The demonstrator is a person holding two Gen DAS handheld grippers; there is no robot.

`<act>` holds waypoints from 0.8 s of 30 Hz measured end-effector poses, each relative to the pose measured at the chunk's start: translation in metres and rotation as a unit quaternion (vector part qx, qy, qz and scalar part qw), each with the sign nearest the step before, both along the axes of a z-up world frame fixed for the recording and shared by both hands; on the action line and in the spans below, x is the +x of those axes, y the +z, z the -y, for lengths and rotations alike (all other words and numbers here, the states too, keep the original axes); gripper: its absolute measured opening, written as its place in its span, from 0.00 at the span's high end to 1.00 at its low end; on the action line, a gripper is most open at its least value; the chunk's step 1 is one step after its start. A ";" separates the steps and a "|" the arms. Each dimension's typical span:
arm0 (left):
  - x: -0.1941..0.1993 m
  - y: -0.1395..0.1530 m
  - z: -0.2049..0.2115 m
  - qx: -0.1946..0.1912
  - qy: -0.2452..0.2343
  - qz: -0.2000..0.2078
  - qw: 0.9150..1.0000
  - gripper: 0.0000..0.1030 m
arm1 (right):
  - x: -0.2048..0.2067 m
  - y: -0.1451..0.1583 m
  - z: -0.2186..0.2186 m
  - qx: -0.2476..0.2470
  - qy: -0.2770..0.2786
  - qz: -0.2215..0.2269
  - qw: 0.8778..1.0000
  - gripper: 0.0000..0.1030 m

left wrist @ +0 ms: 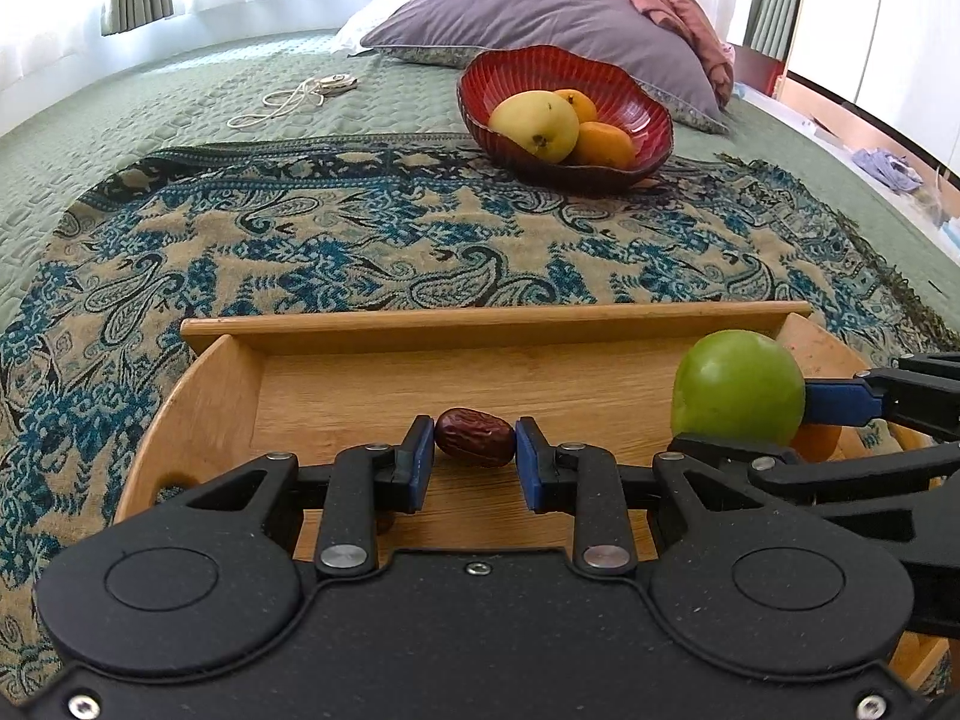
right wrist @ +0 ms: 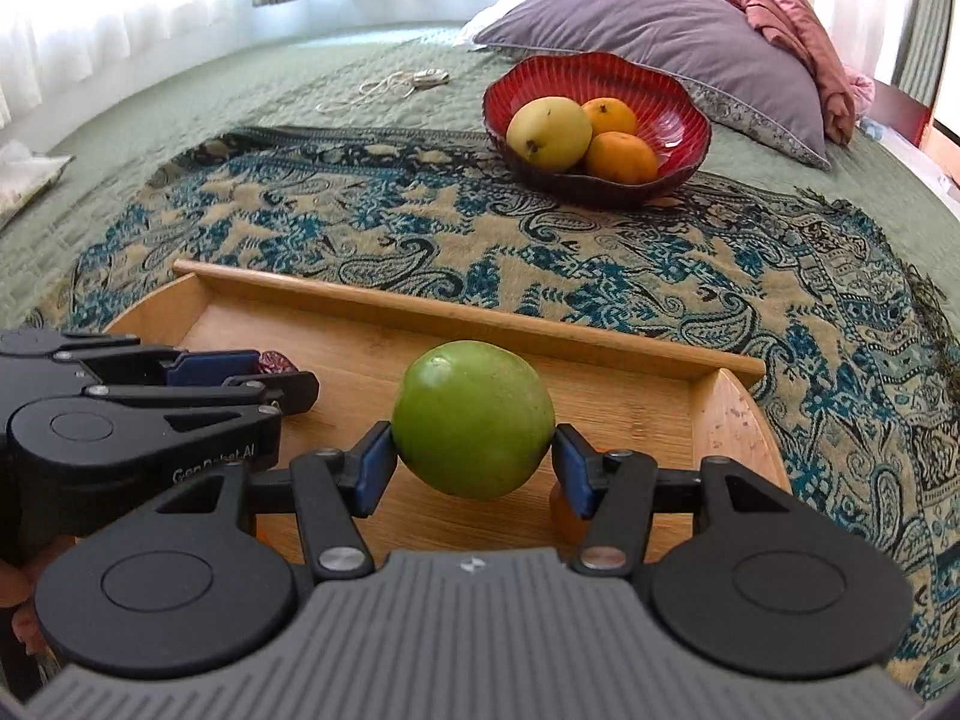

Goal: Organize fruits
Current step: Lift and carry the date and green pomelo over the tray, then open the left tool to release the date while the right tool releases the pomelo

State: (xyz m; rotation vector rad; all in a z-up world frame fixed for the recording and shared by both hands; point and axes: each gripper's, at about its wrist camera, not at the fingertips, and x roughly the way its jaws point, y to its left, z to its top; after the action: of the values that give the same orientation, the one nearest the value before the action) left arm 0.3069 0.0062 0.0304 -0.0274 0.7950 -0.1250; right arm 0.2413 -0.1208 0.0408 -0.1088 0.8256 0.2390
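- the left gripper (left wrist: 474, 447) pinches a wrinkled dark red date (left wrist: 474, 446) between its blue pads, over the floor of a wooden tray (left wrist: 492, 324).
- beside it, the right gripper (right wrist: 473, 461) is clamped on a green apple (right wrist: 473, 420), which is held above the tray's right half.
- a small orange fruit (right wrist: 567, 519) sits partly hidden under the right gripper; what kind it is cannot be told.
- the tray rests on a blue and tan paisley cloth (left wrist: 360, 252) spread over a green quilted bed.
- well beyond the tray, a red fluted bowl (left wrist: 645, 114) on the cloth holds a yellow pear (left wrist: 534, 123) and two oranges (left wrist: 603, 144).
- a grey pillow (left wrist: 540, 12) lies behind the bowl.
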 end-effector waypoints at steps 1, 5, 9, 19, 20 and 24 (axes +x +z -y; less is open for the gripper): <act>0.001 0.000 0.000 0.001 0.000 0.000 1.000 0.73 | 0.000 0.000 -0.001 -0.003 0.003 -0.001 1.000 0.42; 0.001 -0.001 -0.001 0.001 -0.001 0.001 1.000 0.73 | -0.001 -0.001 -0.004 -0.011 0.012 -0.007 1.000 0.42; 0.001 0.000 -0.002 -0.002 -0.001 0.000 1.000 0.73 | 0.001 -0.001 -0.008 -0.028 0.024 -0.016 0.999 0.42; 0.001 -0.001 -0.003 -0.002 -0.004 0.000 1.000 0.73 | -0.001 -0.001 -0.017 -0.056 0.043 -0.027 0.997 0.41; 0.000 -0.001 -0.003 -0.002 -0.003 0.000 1.000 0.73 | -0.001 -0.001 -0.017 -0.055 0.042 -0.027 0.997 0.41; -0.001 0.000 -0.002 0.002 -0.005 0.000 1.000 0.73 | -0.002 -0.001 -0.015 -0.047 0.037 -0.026 0.998 0.40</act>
State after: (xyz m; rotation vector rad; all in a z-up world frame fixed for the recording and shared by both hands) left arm 0.3062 0.0086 0.0300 -0.0193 0.7952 -0.1317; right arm 0.2396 -0.1054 0.0396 -0.2237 0.8852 0.2740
